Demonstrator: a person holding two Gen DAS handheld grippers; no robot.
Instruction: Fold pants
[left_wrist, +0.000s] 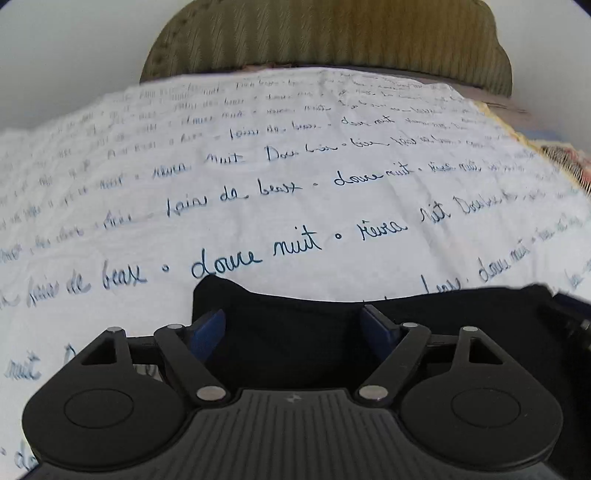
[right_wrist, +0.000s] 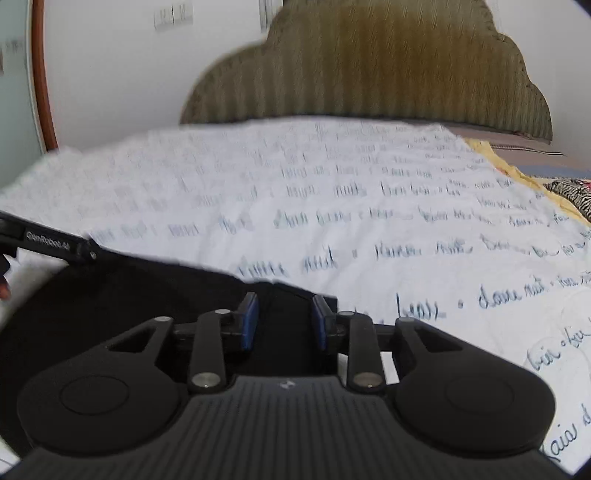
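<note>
Both grippers, left (left_wrist: 293, 325) and right (right_wrist: 283, 319), gape over the pants' (left_wrist: 295, 343) edge; bare sheet (left_wrist: 258, 166) beyond reads "douce nuit".

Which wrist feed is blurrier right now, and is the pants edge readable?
Right wrist view is motion-smeared: bedsheet writing illegible, pants edge soft. Left wrist view is sharper centrally, blurring toward the rim; the pants are featureless black, edge crisp against the bedsheet.

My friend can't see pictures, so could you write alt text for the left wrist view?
An open left gripper straddles the edge of black pants lying on a white bedspread printed with handwritten words, an olive headboard beyond.
</note>
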